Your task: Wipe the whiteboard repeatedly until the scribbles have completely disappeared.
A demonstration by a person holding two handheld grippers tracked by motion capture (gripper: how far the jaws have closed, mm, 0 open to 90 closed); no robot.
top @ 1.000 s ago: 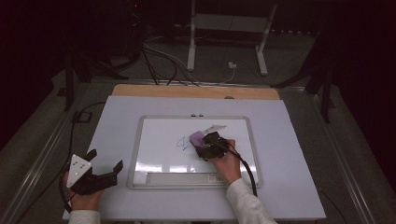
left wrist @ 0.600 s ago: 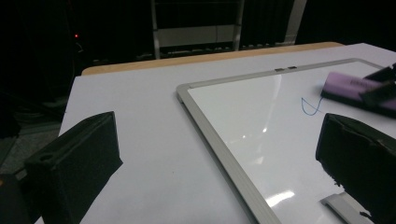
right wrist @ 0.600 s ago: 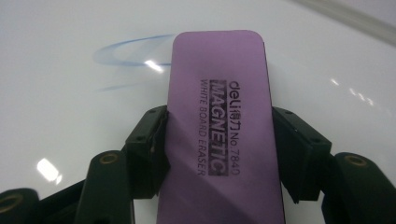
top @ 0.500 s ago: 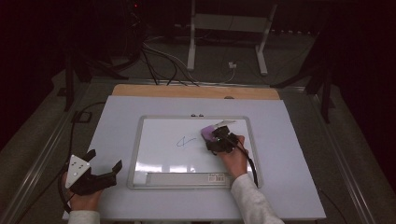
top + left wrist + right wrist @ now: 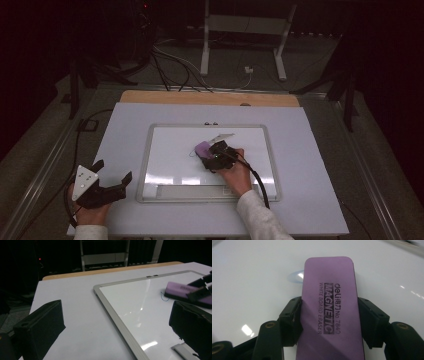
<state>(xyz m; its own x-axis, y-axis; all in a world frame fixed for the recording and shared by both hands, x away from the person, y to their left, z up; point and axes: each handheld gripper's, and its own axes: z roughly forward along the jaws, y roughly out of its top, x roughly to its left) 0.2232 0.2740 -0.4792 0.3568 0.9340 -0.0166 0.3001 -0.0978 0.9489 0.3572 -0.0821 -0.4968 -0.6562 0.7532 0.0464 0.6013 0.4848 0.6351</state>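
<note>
A purple whiteboard eraser (image 5: pixel 329 312), printed "MAGNETIC WHITE BOARD ERASER", lies flat near the middle of a whiteboard (image 5: pixel 165 150) and is clamped by its long sides between the two black jaws of the right gripper (image 5: pixel 212 155), with a small trace of blue ink (image 5: pixel 163 296) on the board just beside its far end. The silver-framed whiteboard rests on a pale table (image 5: pixel 310 150), which has a wooden strip (image 5: pixel 210 98) along its far edge. The left gripper (image 5: pixel 107 182) sits well apart near the table's front left corner, jaws spread wide and holding nothing.
</note>
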